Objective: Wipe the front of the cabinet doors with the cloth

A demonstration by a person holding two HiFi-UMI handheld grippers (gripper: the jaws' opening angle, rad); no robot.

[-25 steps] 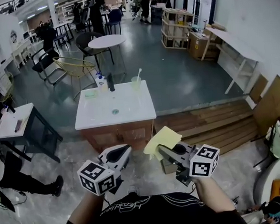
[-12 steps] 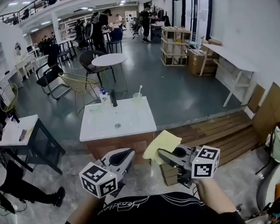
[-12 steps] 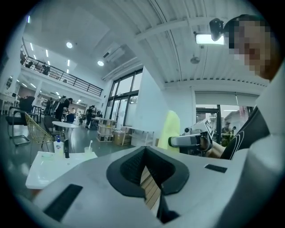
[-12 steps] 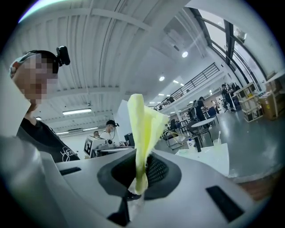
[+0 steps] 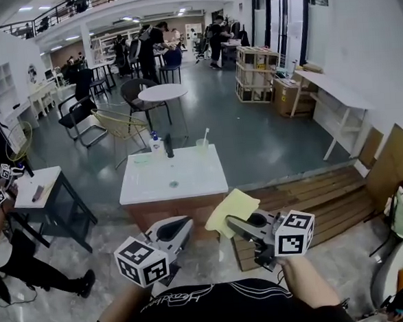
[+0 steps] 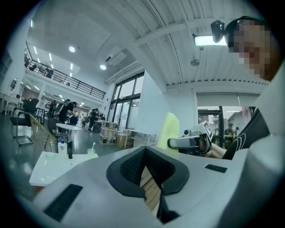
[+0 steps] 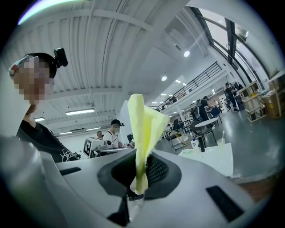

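Observation:
The cabinet (image 5: 169, 211) stands ahead of me, with a white top and brown wooden doors facing me. A yellow cloth (image 5: 232, 208) sticks up from my right gripper (image 5: 230, 223), which is shut on it a little short of the cabinet's right door. In the right gripper view the cloth (image 7: 142, 129) rises folded from between the jaws of that gripper (image 7: 139, 174). My left gripper (image 5: 179, 228) hovers before the left door, shut, with nothing in it. The left gripper view shows its jaws (image 6: 144, 153) closed, and the cloth (image 6: 170, 129) beyond them.
A spray bottle (image 5: 157, 144) and a cup with a straw (image 5: 202, 144) stand on the cabinet's far edge. A dark side table (image 5: 37, 191) and a crouching person (image 5: 8, 253) are at left. Wooden decking (image 5: 320, 183) lies to the right, with chairs and a round table (image 5: 164, 92) behind.
The head view has tilted up, so the cabinet sits lower in the picture. Both grippers keep nearly the same places, and the cloth stays gripped.

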